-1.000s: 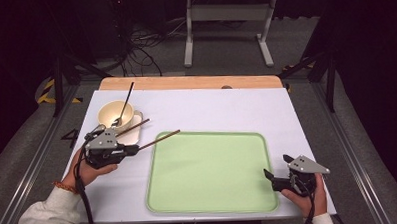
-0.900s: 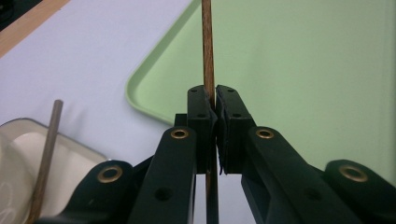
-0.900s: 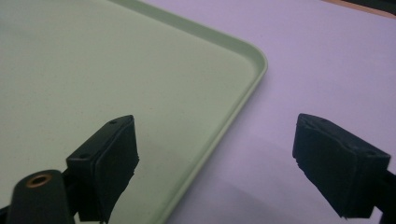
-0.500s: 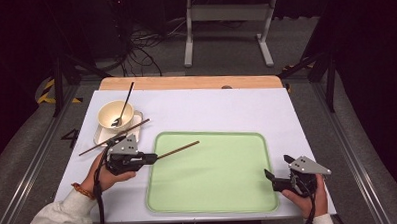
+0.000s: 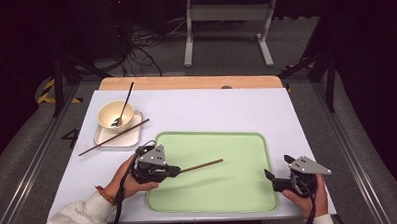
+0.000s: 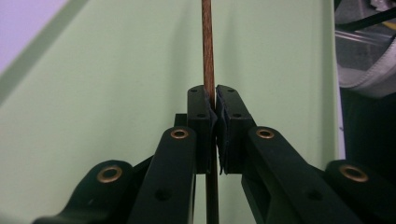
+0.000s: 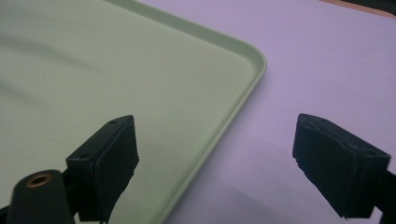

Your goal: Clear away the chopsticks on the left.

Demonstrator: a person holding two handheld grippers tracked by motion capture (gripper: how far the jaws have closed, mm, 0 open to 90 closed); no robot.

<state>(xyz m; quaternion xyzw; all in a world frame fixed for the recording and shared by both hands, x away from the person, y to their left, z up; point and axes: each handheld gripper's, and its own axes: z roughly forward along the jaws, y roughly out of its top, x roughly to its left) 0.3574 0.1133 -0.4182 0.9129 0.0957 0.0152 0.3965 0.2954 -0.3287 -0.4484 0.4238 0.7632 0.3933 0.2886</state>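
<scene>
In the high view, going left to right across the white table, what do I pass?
Bowl with spoon on its plate → left hand-held gripper → its chopstick over the green tray → right hand-held gripper.

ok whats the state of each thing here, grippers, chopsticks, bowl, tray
left gripper: shut on a chopstick, over the tray's left part
held chopstick: clamped at one end, pointing out over the tray
other chopstick: lying loose across the small plate
bowl: upright on the plate, spoon leaning in it
tray: flat on the table, nothing lying in it
right gripper: open, holding nothing
</scene>
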